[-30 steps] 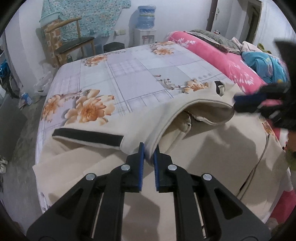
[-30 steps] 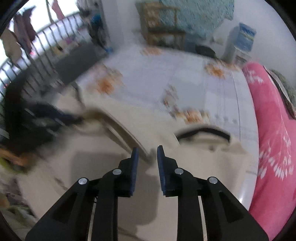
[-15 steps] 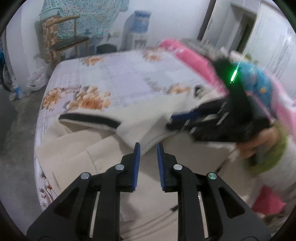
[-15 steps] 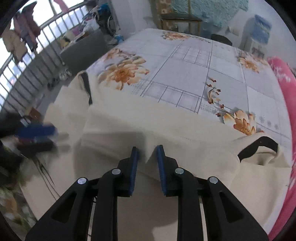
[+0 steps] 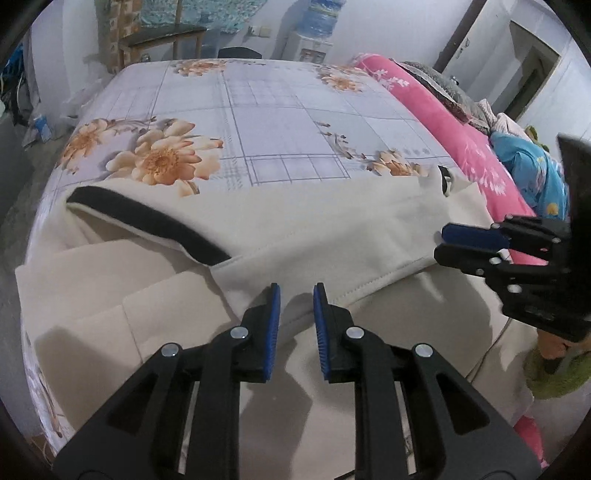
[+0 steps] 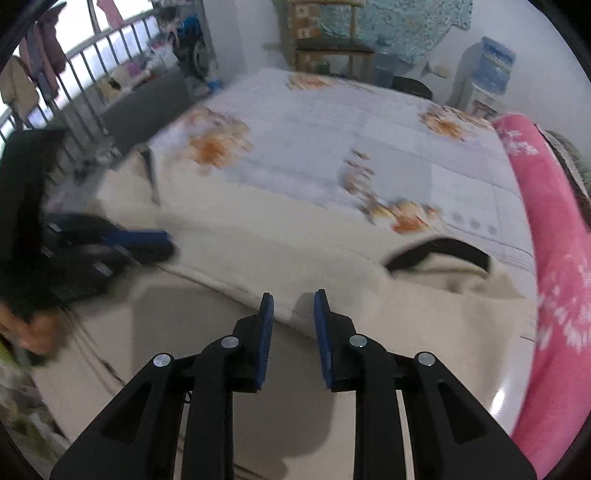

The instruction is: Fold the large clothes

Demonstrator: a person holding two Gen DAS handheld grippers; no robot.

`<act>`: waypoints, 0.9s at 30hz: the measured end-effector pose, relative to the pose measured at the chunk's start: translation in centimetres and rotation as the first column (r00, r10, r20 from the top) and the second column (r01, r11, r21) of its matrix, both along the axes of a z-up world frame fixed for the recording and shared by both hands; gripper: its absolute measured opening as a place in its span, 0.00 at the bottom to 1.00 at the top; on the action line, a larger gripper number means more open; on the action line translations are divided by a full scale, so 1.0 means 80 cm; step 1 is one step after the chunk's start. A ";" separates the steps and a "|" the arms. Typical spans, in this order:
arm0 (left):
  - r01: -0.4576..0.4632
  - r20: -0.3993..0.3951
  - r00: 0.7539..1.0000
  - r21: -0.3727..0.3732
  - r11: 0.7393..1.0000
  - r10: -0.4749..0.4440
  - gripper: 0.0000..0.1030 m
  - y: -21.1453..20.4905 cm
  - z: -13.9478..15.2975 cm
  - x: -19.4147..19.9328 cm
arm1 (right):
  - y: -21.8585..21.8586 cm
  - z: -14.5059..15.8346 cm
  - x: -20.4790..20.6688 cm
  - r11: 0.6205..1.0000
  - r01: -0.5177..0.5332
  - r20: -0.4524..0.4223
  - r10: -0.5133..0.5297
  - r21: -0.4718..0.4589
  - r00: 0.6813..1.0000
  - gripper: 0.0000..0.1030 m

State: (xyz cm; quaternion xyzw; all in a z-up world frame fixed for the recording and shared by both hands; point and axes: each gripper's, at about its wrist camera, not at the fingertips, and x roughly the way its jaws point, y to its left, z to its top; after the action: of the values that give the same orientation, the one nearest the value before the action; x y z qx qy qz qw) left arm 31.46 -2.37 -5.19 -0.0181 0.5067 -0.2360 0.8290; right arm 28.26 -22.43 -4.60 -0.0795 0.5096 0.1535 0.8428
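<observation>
A large cream garment [image 5: 314, 221] with black cuffs lies on the near part of the bed, one sleeve folded across its body. A black cuff [image 5: 147, 225] shows at the left. My left gripper [image 5: 296, 295] is open and empty, its tips just short of the folded sleeve's stitched edge. The right gripper shows at the right of the left wrist view [image 5: 443, 243], beside the sleeve. In the right wrist view my right gripper [image 6: 293, 306] is open and empty above the garment [image 6: 295, 240], and the other black cuff [image 6: 436, 253] lies at the right.
The bed has a floral checked sheet [image 5: 277, 110]. A rolled pink blanket [image 5: 424, 107] runs along the right side, with blue clothing [image 5: 528, 170] beyond it. A wooden chair [image 5: 162, 37] and a water dispenser [image 5: 317, 29] stand behind the bed. A railing [image 6: 74, 74] is at the left.
My left gripper has let go of the sleeve edge and opened. The sleeve now lies flat across the garment. My right gripper has drawn back to the right, open.
</observation>
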 end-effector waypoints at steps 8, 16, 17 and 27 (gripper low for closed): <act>-0.002 0.006 1.000 -0.018 1.000 0.002 0.17 0.006 -0.004 -0.003 | -0.007 0.022 0.004 0.997 0.060 0.036 -0.058 -0.043 0.998 0.21; -0.002 0.014 1.000 -0.043 0.999 0.002 0.17 0.011 -0.004 -0.006 | -0.014 -0.007 0.016 0.990 0.124 -0.031 -0.127 -0.069 0.991 0.21; -0.003 0.014 1.000 -0.048 0.999 0.003 0.17 0.012 -0.004 -0.006 | -0.011 0.003 0.015 0.987 0.146 -0.030 -0.148 -0.070 0.989 0.21; -0.024 0.006 1.000 -0.094 0.995 0.025 0.17 0.018 -0.007 -0.005 | 0.050 -0.019 0.011 0.997 0.083 -0.016 -0.083 -0.005 0.996 0.38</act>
State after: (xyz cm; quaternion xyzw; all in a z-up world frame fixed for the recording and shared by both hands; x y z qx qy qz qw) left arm 31.08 -0.92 -5.72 -0.0622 0.4918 -0.2494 0.8319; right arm 29.15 -18.45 -6.11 -0.0588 0.5198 0.1181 0.8440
